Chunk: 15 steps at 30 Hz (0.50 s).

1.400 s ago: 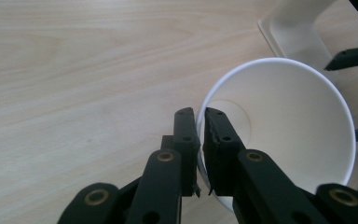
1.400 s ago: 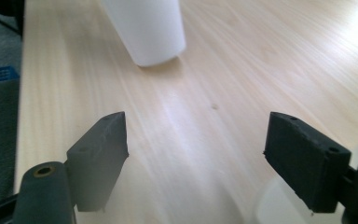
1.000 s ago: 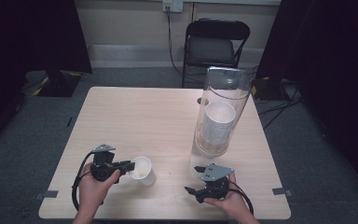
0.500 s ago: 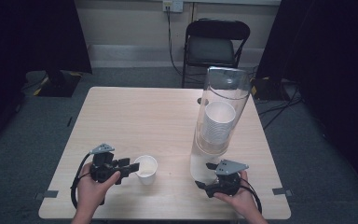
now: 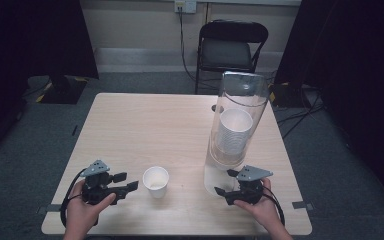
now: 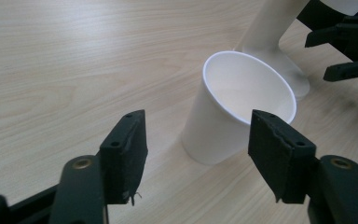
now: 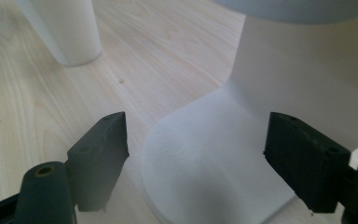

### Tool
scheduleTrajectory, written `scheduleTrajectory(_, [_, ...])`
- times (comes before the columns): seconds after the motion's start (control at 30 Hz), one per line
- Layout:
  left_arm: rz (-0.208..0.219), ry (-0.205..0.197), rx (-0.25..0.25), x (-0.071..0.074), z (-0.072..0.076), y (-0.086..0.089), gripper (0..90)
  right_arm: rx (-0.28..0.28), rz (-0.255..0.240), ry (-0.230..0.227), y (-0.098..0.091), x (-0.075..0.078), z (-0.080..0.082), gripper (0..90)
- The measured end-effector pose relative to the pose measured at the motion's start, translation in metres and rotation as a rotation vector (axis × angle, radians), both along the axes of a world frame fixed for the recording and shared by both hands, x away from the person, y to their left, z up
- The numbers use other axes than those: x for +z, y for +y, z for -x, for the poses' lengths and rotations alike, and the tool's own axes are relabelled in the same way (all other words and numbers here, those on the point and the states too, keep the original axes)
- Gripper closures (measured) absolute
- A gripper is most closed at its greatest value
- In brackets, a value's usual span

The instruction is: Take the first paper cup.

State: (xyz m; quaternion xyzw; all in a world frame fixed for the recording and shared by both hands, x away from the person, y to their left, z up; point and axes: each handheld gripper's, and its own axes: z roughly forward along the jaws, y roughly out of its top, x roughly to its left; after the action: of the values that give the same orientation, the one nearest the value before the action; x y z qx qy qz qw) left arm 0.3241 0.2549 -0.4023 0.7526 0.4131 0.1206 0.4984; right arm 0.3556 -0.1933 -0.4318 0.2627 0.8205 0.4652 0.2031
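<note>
A white paper cup stands upright and free on the wooden table, near its front edge. My left gripper points at it from the left. Its jaws have just been opening and stand apart, with the cup a little beyond the tips and untouched. To the right rises a tall clear dispenser tube with a stack of white cups inside. My right gripper is open, its jaws on either side of the dispenser's white foot without pressing on it.
A black folding chair stands behind the table's far edge, with cables on the floor around it. The single cup is off to the left of the dispenser's foot. Bare tabletop stretches across the middle and back.
My left gripper has let go of the cup and drawn back slightly to the left, jaws wider. The right gripper has shifted right, up to the dispenser's foot.
</note>
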Motion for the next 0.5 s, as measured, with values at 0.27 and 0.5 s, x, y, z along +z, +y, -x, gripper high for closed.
scheduleTrajectory(0.27, [-0.087,0.026,0.021,-0.024,0.000,0.015,34.8,-0.010,-0.012,-0.010,-0.001,0.004,-0.005,20.4])
scheduleTrajectory(0.5, [-0.180,0.057,-0.022,-0.049,-0.009,0.011,29.6,-0.029,-0.055,-0.005,0.000,0.005,-0.010,19.9])
